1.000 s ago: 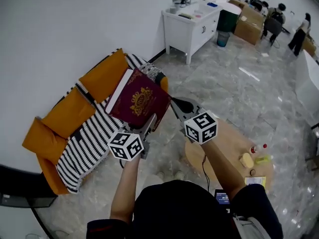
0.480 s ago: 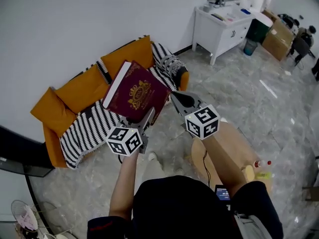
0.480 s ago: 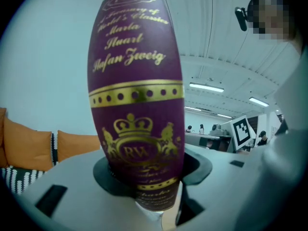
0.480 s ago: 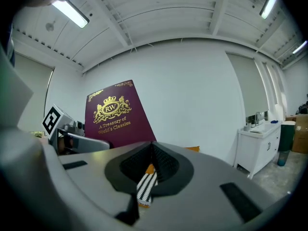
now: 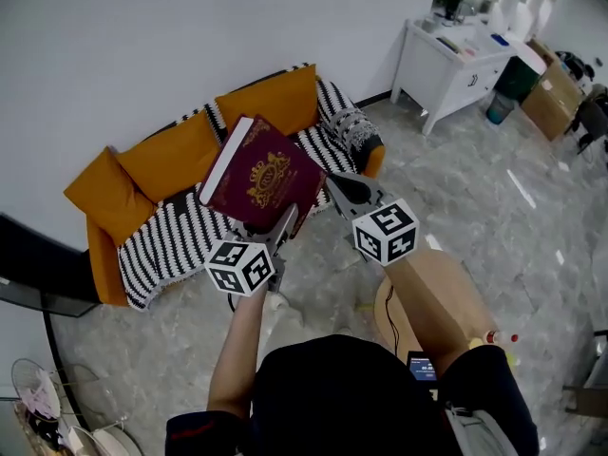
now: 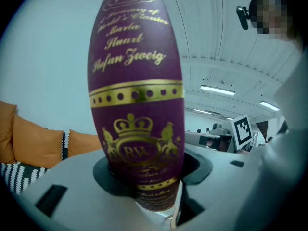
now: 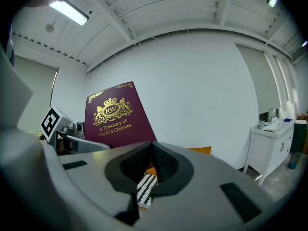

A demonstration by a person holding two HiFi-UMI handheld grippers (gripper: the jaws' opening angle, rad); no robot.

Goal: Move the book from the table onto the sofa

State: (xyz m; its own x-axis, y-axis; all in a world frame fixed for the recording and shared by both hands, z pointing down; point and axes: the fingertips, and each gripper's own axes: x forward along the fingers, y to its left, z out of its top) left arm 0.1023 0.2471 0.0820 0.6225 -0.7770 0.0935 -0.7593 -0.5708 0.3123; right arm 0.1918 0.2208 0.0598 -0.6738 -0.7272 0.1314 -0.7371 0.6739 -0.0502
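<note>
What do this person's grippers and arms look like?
Both the left gripper and right gripper have grey bodies with black pads, each bearing a white cube with black square markers. A thin black cable runs along the right forearm. The person wears a dark short-sleeved top.

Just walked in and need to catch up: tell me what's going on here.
A person stands in front of an orange sofa with a two-jaw gripper in each hand. The left gripper is clamped on the lower edge of a maroon book and holds it up in the air, cover tilted, between the person and the sofa. The right gripper is shut on nothing and sits just beside the book. The book is not yet on the sofa.
</note>
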